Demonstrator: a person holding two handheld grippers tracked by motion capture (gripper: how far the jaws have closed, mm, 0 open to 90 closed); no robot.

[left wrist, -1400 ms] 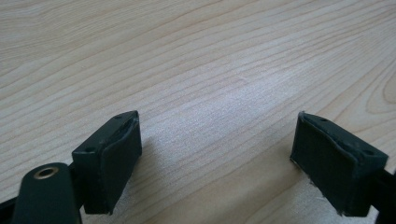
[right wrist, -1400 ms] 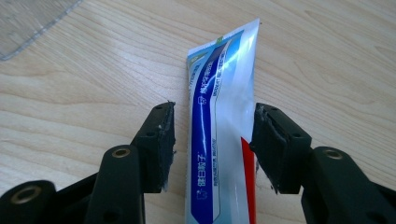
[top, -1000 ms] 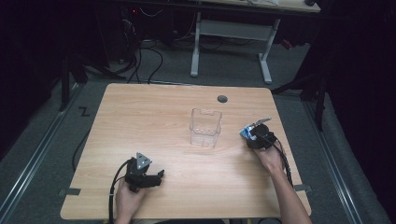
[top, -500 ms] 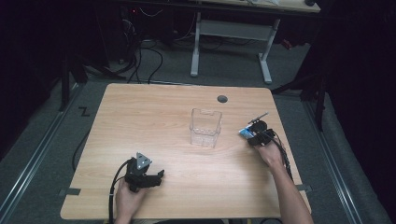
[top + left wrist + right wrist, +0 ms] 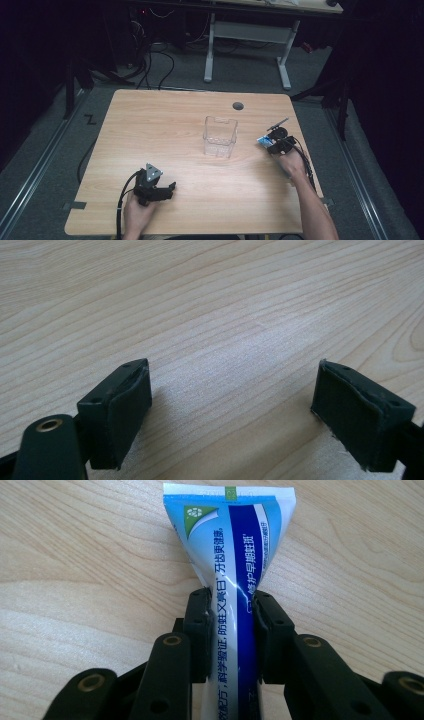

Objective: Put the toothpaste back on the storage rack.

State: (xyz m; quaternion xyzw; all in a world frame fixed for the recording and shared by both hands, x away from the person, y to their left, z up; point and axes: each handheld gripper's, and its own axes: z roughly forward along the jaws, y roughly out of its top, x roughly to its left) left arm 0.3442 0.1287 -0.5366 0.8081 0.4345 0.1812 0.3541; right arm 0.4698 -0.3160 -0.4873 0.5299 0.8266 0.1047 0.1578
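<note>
A blue and white toothpaste tube [image 5: 231, 545] sticks out from between the black jaws of my right gripper [image 5: 231, 630], which is shut on it, its flat crimped end pointing away over the table. In the high view that right gripper [image 5: 272, 141] sits to the right of a clear plastic container [image 5: 219, 136], with the tube [image 5: 263, 142] facing the container and a small gap between them. My left gripper [image 5: 162, 190] rests near the table's front left, held by a hand. Its jaws stand wide apart over bare wood, left gripper [image 5: 232, 412] open with nothing in it.
The wooden table [image 5: 165, 120] has a round cable hole [image 5: 238, 106] at the back. Behind it stand a white desk frame [image 5: 247, 35] and loose cables on the grey floor. Forearms come in from the bottom edge.
My right gripper has lifted slightly and tilted with the tube still in it, staying right of the clear container. The left gripper has not moved.
</note>
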